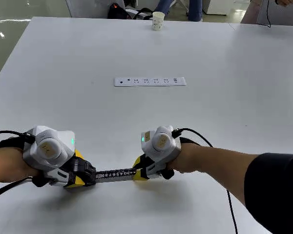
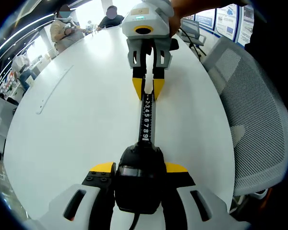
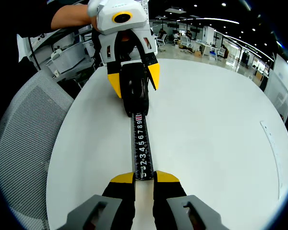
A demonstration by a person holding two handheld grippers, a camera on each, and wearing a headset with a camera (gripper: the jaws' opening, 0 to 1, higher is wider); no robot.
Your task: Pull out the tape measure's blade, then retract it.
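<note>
Low over the tabletop (image 1: 146,117), the left gripper (image 1: 87,173) is clamped on the tape measure case (image 2: 139,179), and the right gripper (image 1: 138,174) pinches the blade (image 1: 115,174) tip, a short stretch drawn out between them.

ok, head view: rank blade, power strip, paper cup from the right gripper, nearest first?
1. blade, pinched by the right gripper at the near table edge
2. power strip, mid-table ahead
3. paper cup, at the far edge

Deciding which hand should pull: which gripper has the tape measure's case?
The left gripper clamps the black case; the right gripper pinches just the pulled-out blade.
</note>
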